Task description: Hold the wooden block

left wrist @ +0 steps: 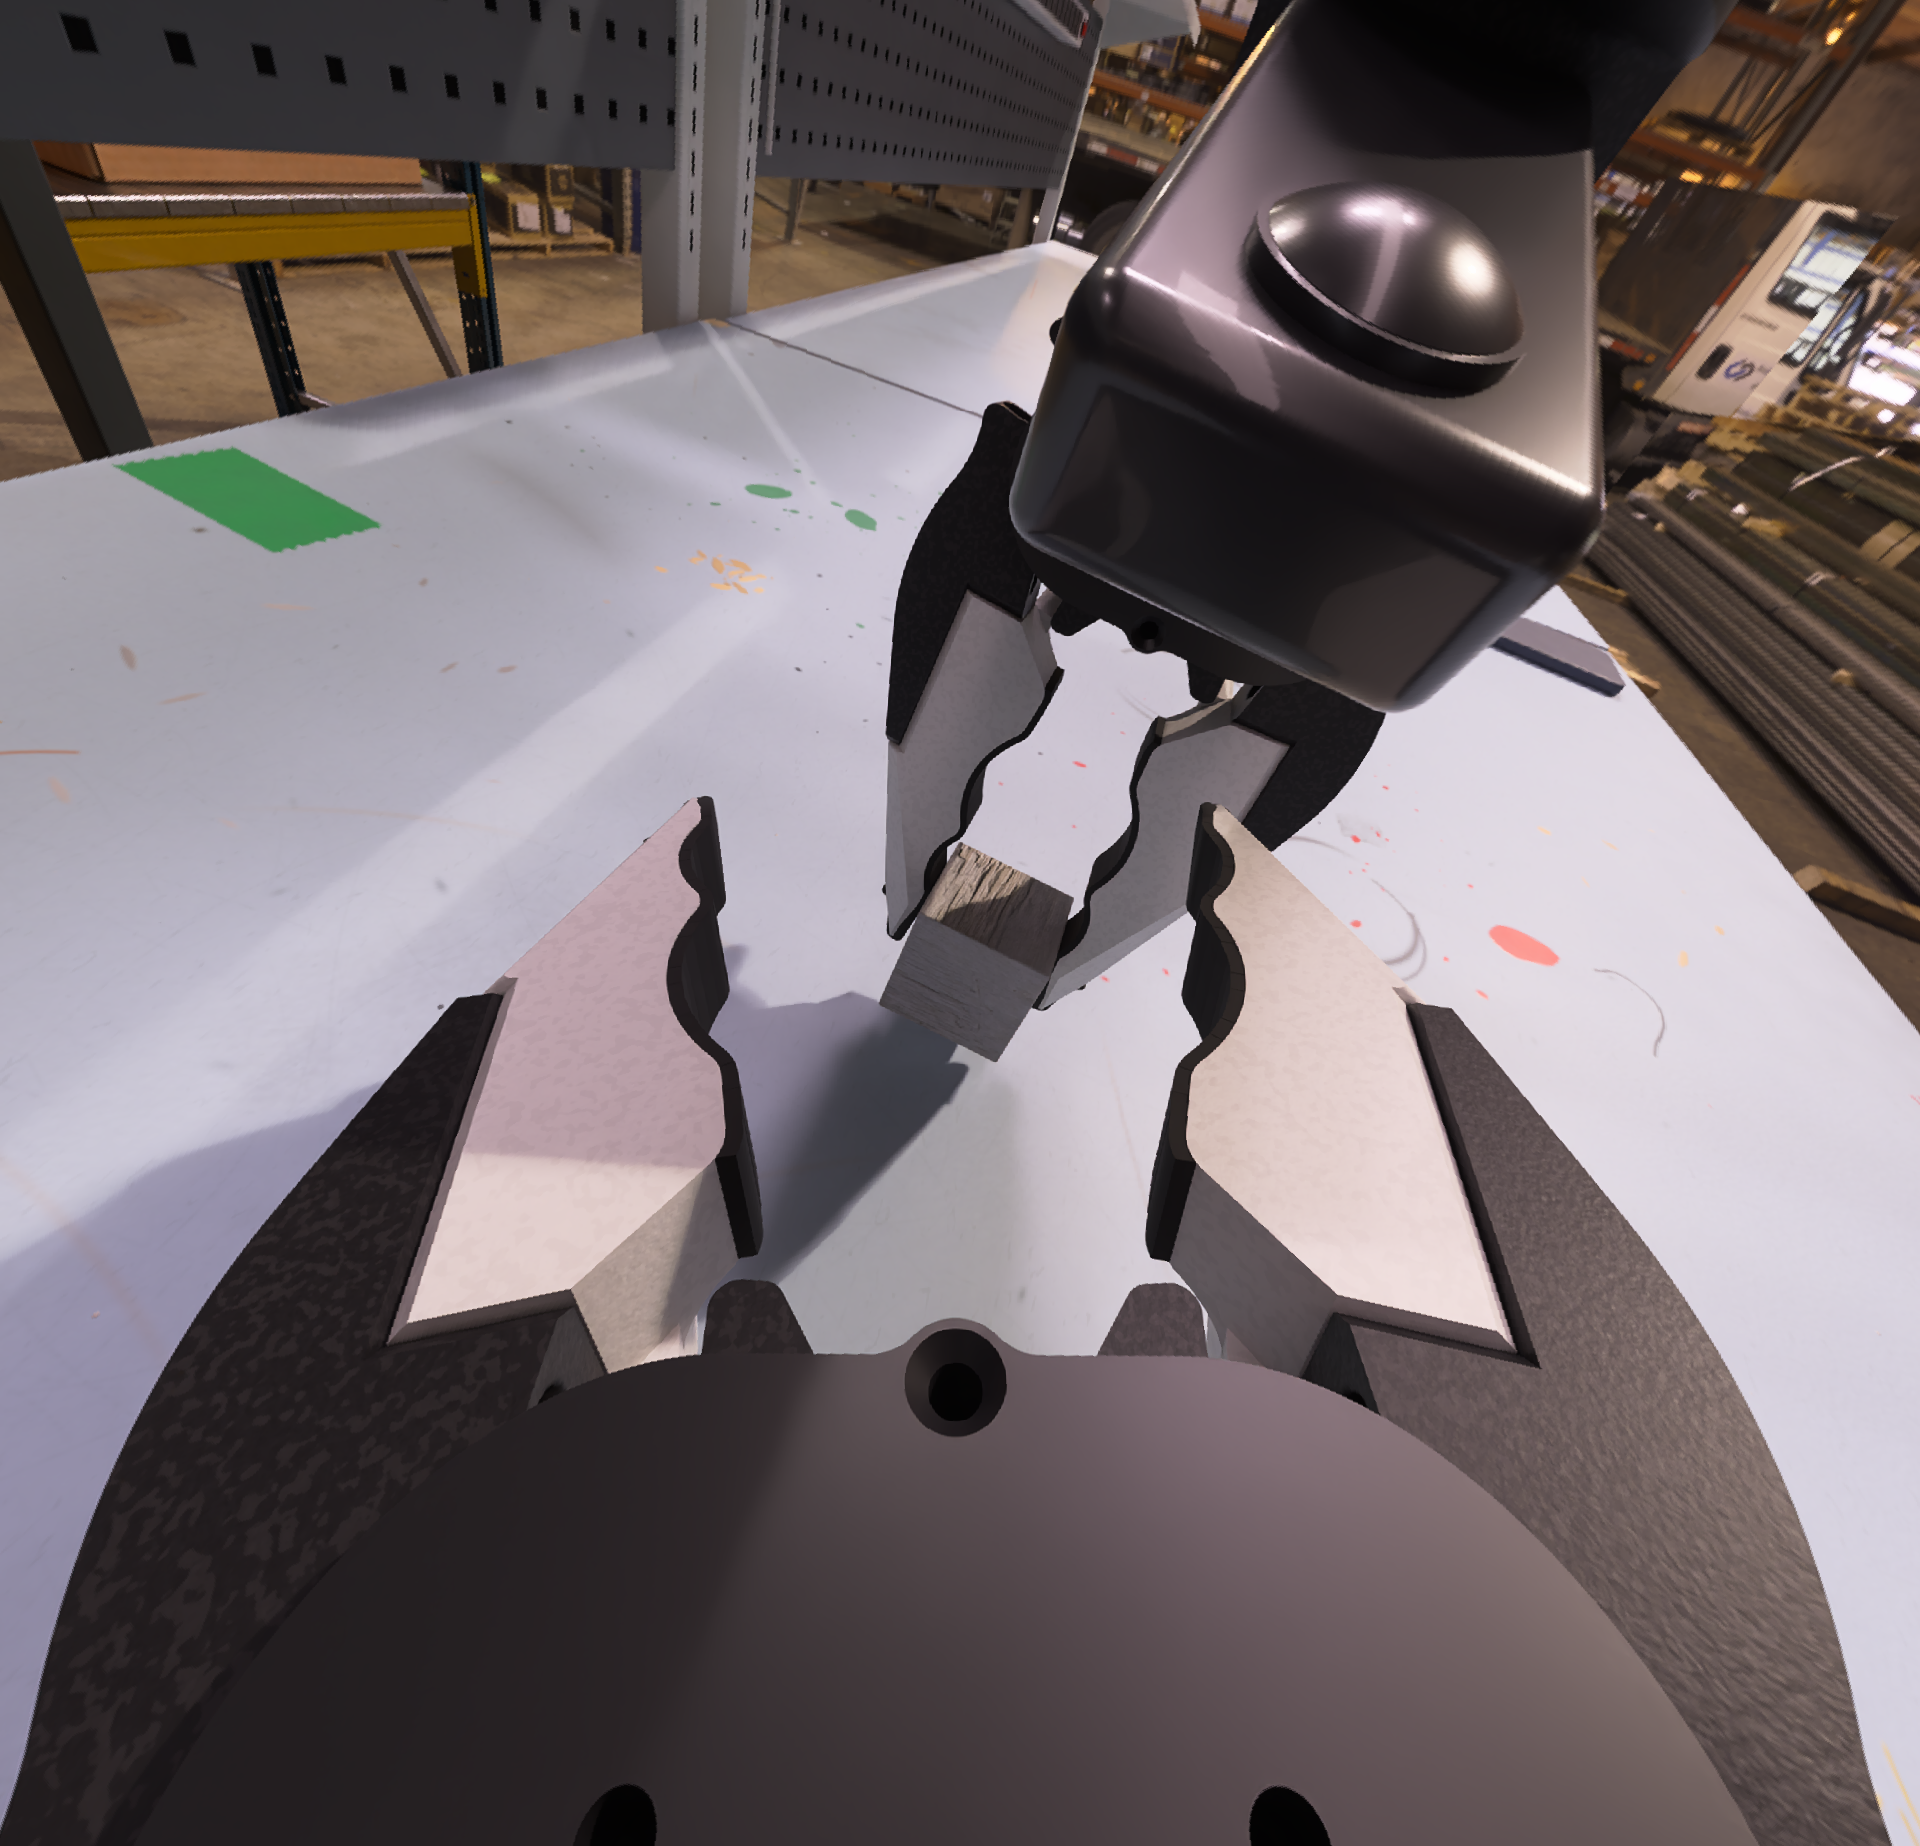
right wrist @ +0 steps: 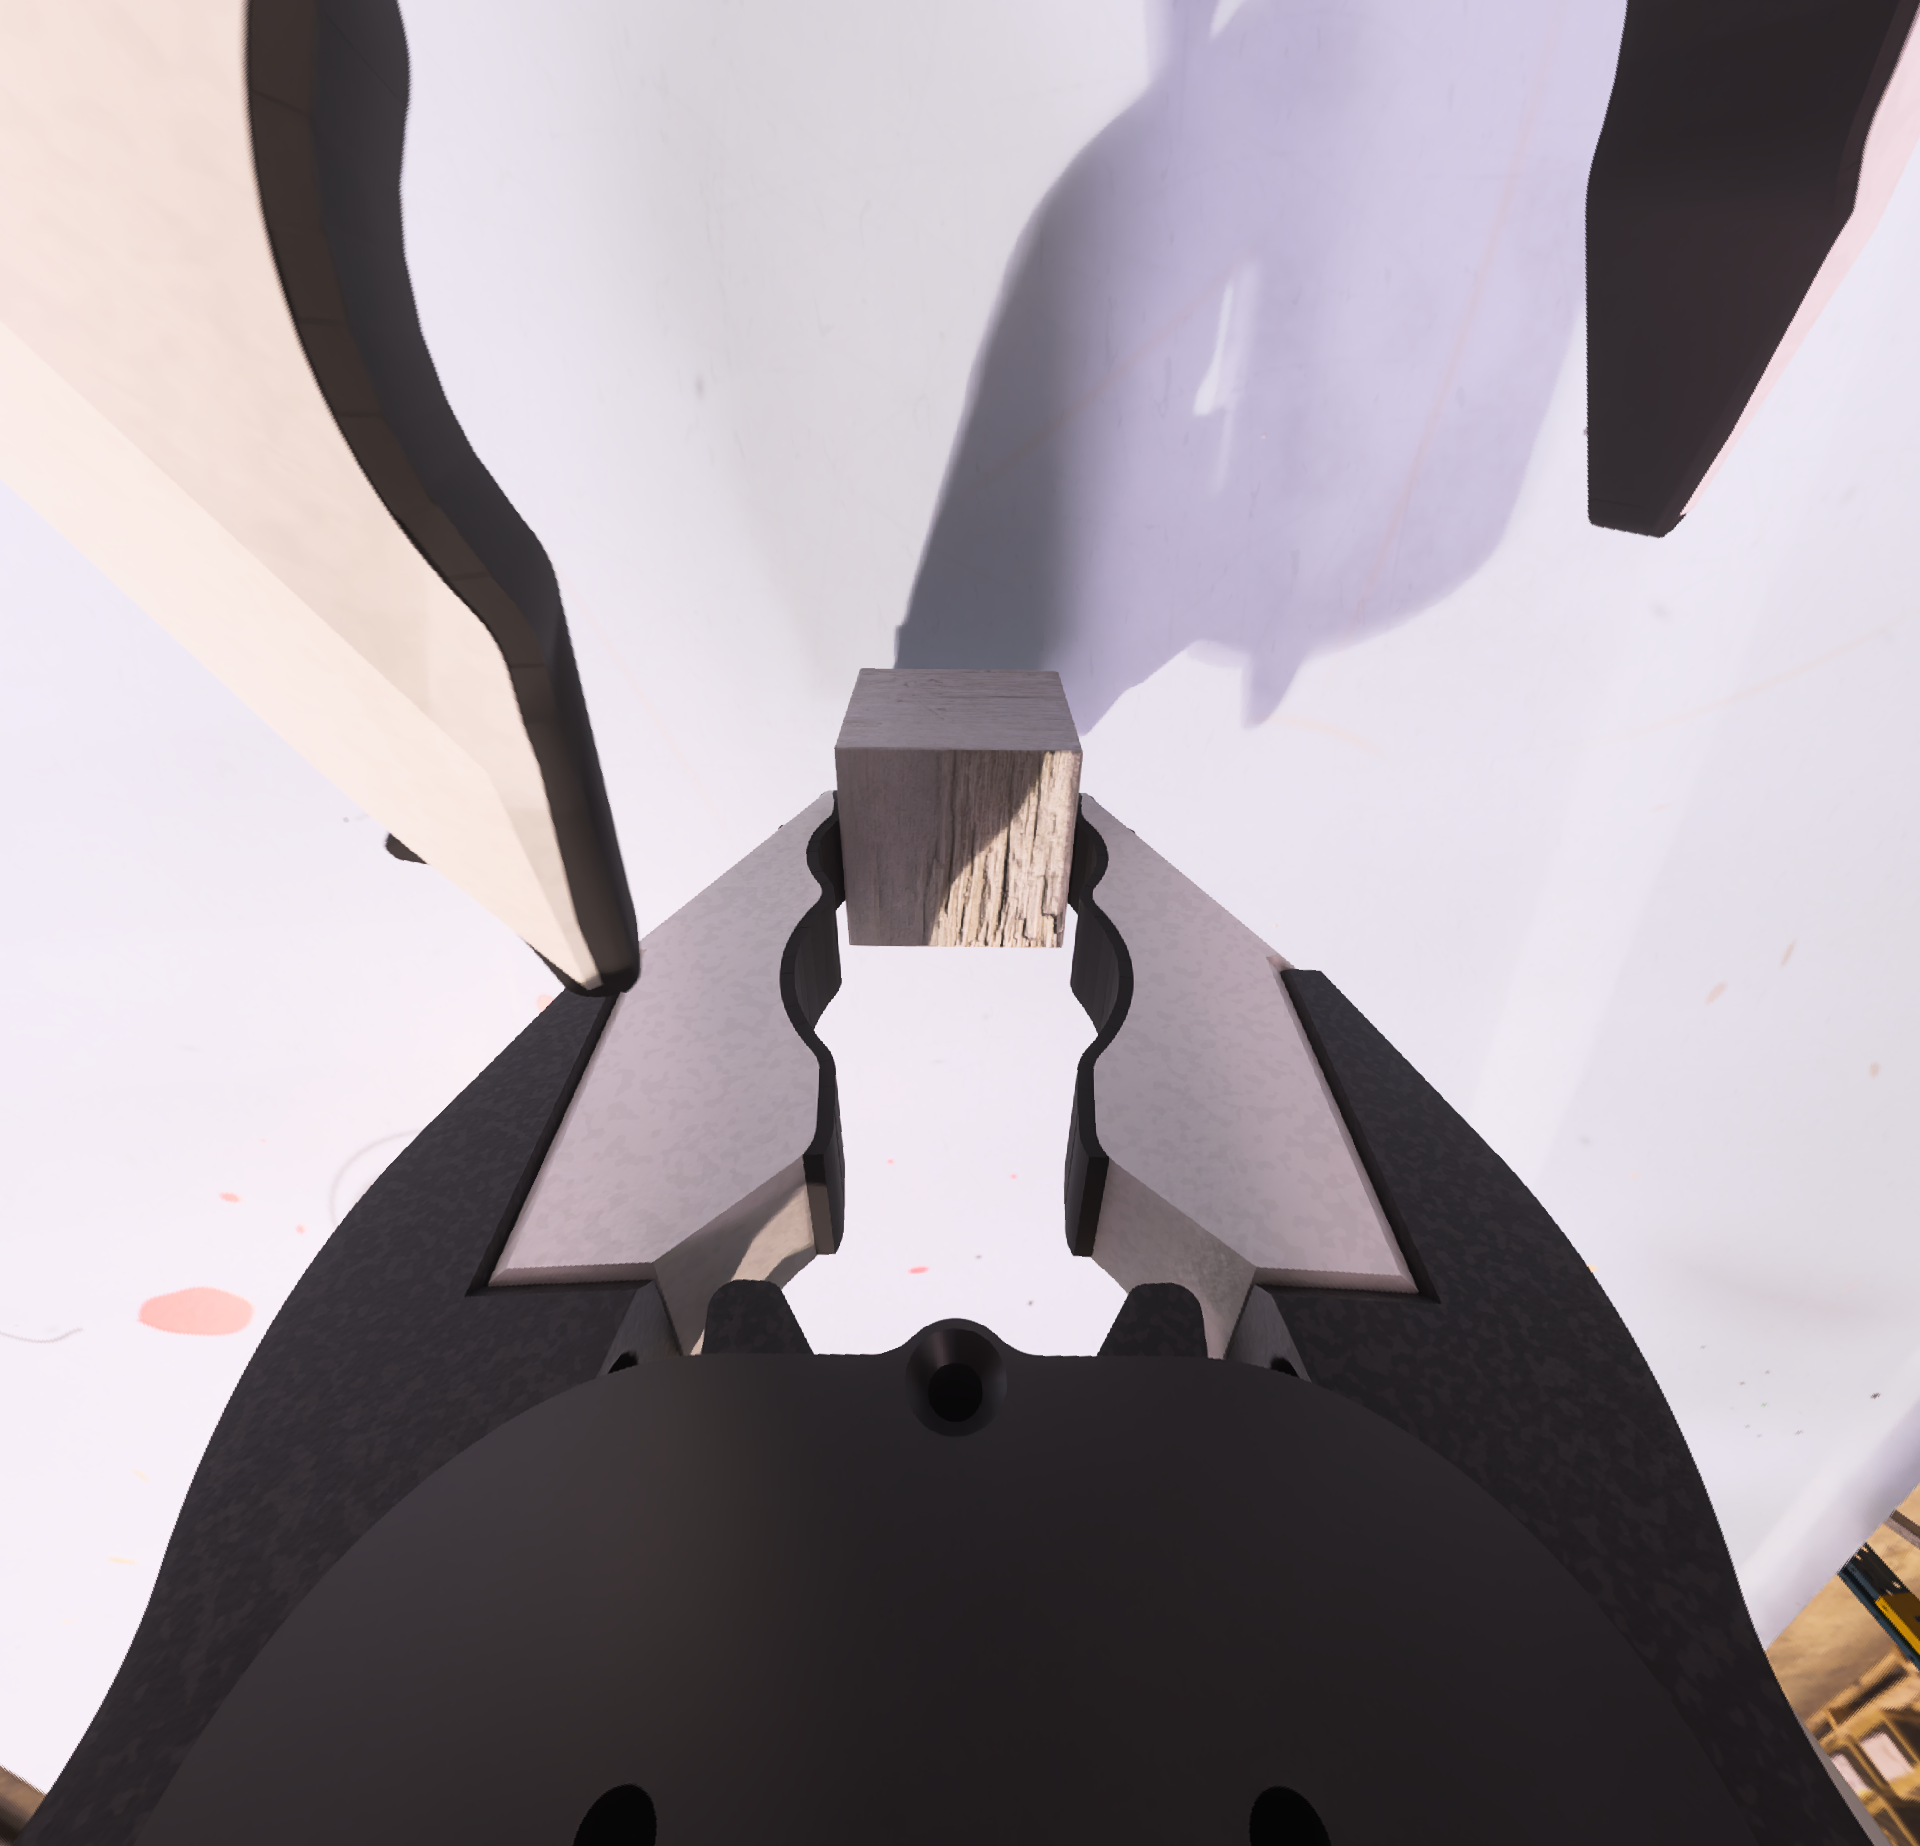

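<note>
The wooden block [right wrist: 956,830] is a small grey-brown cube held between the fingertips of my right gripper [right wrist: 958,809], which is shut on it. In the left wrist view the right gripper [left wrist: 982,949] reaches down from the upper right, holding the block [left wrist: 961,996] tilted, low over the table. I cannot tell whether the block touches the table. My left gripper [left wrist: 956,820] is open and empty, its fingertips just short of the block on either side. Its fingers [right wrist: 364,549] flank the block in the right wrist view.
The pale worktop [left wrist: 416,757] has a green tape patch [left wrist: 249,497] at the far left and red paint spots [left wrist: 1522,944] to the right. A grey pegboard [left wrist: 416,30] stands at the back. The table's edge [left wrist: 1766,861] runs along the right.
</note>
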